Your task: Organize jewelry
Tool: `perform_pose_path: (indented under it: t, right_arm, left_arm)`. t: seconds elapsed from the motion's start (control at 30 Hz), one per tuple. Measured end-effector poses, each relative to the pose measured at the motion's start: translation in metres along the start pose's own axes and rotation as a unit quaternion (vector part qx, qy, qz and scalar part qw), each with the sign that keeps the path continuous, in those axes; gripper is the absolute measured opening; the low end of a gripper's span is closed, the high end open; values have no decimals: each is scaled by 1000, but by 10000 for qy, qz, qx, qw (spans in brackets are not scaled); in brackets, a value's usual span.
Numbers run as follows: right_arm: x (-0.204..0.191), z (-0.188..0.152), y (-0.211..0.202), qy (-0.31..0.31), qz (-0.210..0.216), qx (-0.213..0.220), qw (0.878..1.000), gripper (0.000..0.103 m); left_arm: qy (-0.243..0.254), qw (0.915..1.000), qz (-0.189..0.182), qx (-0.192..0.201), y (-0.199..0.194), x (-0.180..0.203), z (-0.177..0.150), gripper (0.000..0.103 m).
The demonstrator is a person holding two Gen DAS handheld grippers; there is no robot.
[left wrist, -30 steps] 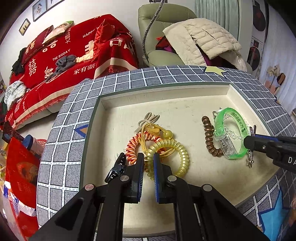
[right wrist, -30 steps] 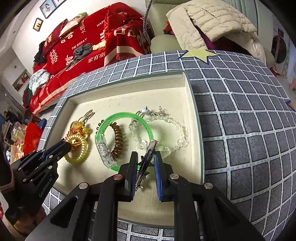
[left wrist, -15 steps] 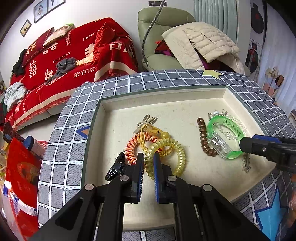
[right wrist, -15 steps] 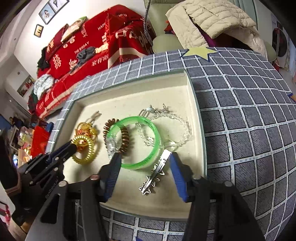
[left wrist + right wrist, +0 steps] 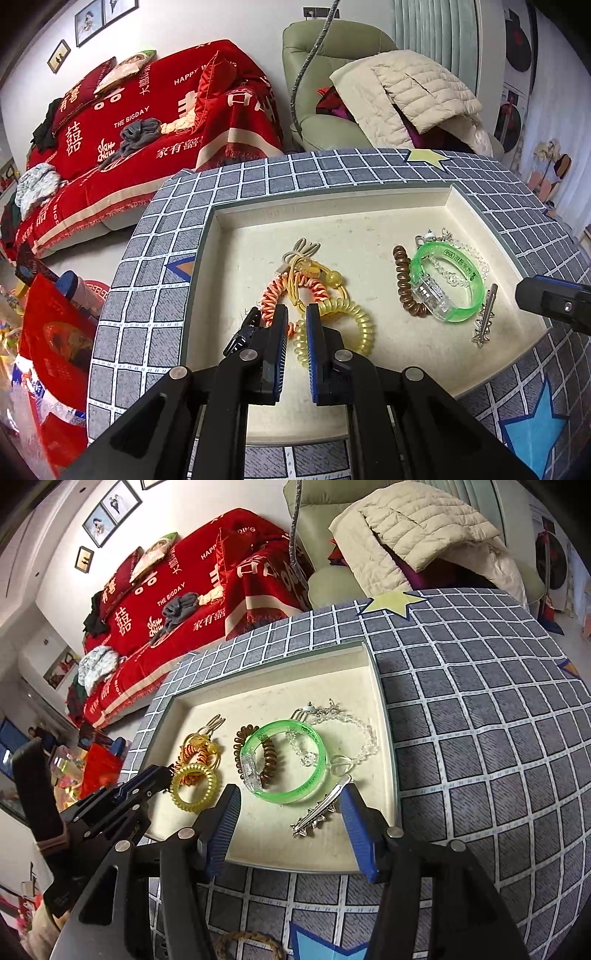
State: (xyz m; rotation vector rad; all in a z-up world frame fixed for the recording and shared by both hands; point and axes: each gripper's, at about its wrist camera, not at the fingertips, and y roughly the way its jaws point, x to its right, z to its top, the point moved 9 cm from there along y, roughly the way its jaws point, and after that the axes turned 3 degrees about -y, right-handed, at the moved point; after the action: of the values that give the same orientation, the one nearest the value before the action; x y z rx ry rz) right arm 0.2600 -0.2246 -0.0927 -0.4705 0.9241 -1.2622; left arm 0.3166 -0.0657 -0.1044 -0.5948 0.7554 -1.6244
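A cream tray (image 5: 369, 229) sits on the grid-patterned table. In the tray's right part lie a green bangle (image 5: 286, 724), a brown coil tie (image 5: 269, 764) and a clear bead bracelet (image 5: 369, 738). The silver hair clip (image 5: 321, 808) rests flat in front of them, loose between the spread fingers of my right gripper (image 5: 289, 792), which is open and touches nothing. My left gripper (image 5: 296, 310) hovers shut and empty over the tray's left part. Just beyond it are a yellow coil (image 5: 354, 317) and an orange coil (image 5: 273, 295). A black clip (image 5: 242, 332) lies beside its left finger.
The grey grid cloth (image 5: 480, 738) covers the table around the tray (image 5: 258, 701). A woven ring (image 5: 243, 941) lies at the near table edge. Behind stand a red-covered sofa (image 5: 147, 122) and a green armchair (image 5: 325, 74) with a quilted coat. Clutter sits on the floor at the left.
My right gripper has opened and let go of the silver hair clip, which now lies on the tray. The gripper has drawn back and up a little. The left gripper stays put.
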Motion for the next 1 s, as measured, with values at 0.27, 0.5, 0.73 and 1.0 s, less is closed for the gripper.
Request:
perform_pose_path:
  t: [0.27,0.5,0.73,1.0]
  right_arm:
    - [2,0,-2,-1,-35,6,10000,60]
    - [1,-2,-3,-119,-159,-33,9998,60]
    - [1,-1,-3,-282,-476,-33,9985,60]
    - [-6,0,-3,-579,-738,14,9956,63]
  left_arm:
    - [53,10000,56,-1,0,-1,1,31]
    - [-104,9998,163,-16,0,-10,3,31]
    - [-198,9990,383,148,-6,-20,6,103]
    - [-169,9988,337,316,-21,-24,16,103]
